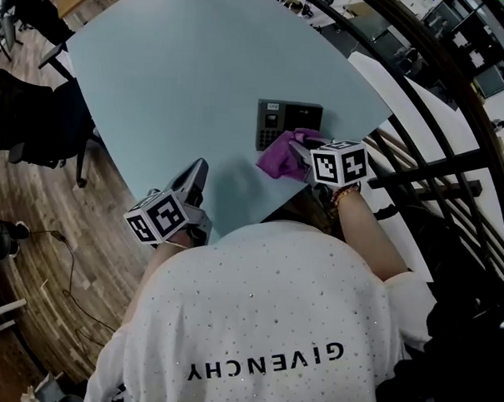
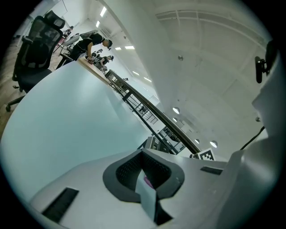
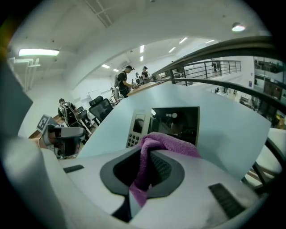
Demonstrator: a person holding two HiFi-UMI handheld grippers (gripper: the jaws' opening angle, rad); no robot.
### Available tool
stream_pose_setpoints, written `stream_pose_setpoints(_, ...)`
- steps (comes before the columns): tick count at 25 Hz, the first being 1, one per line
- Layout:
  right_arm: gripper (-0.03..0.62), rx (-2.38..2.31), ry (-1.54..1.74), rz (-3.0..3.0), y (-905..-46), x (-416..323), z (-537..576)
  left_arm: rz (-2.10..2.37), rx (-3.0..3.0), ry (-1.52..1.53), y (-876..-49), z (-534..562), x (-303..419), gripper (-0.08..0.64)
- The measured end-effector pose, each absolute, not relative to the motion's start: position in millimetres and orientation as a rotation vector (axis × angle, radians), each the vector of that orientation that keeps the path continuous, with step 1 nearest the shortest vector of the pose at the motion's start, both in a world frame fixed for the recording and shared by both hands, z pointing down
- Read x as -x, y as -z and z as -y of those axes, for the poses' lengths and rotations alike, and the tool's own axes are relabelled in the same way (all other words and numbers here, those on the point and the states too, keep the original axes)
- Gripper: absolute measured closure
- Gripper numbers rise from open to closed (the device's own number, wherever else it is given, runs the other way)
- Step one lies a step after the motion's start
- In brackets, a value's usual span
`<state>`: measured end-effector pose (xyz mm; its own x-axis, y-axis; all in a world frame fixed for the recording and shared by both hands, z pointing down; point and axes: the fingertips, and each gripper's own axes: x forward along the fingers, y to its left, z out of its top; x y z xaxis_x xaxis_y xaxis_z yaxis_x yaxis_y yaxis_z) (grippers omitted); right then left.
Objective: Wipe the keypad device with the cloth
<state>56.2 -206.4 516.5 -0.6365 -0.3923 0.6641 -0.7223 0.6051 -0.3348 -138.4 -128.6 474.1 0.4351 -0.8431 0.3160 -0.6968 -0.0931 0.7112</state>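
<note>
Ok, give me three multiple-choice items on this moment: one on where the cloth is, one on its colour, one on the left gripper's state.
1. Where is the cloth?
A. at the keypad device's near right corner
B. on the floor
C. on a chair
2. What colour is the cloth?
A. white
B. purple
C. green
3. How is the left gripper?
A. shut on the cloth
B. wide open
C. shut, holding nothing

1 A: the right gripper holds it there.
2 B: it shows purple in the head view and the right gripper view.
3 C: its pads meet above the table.

Right tongs (image 1: pixel 301 153) hold cloth (image 1: pixel 278 163) against keypad device (image 1: pixel 273 122).
</note>
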Motion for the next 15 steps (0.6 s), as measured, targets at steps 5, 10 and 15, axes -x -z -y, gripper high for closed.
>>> stream_pose_setpoints(5,0.568,-0.922,-0.843,2.287,-518.2,-70.2,209.5,1.307,-1.823,0.217,-477.4,129.7,141.6,0.56)
stream_pose_setpoints(10,0.568,-0.962,-0.862,2.278,-516.7,-82.4,212.2,1.296,-1.825,0.217,-477.6,133.2,141.6,0.56)
stream_pose_setpoints(15,0.568,-1.001,-0.911,2.272,-518.7,-94.8,211.5,1.294,-1.842,0.215,-479.4,137.0,141.2,0.56)
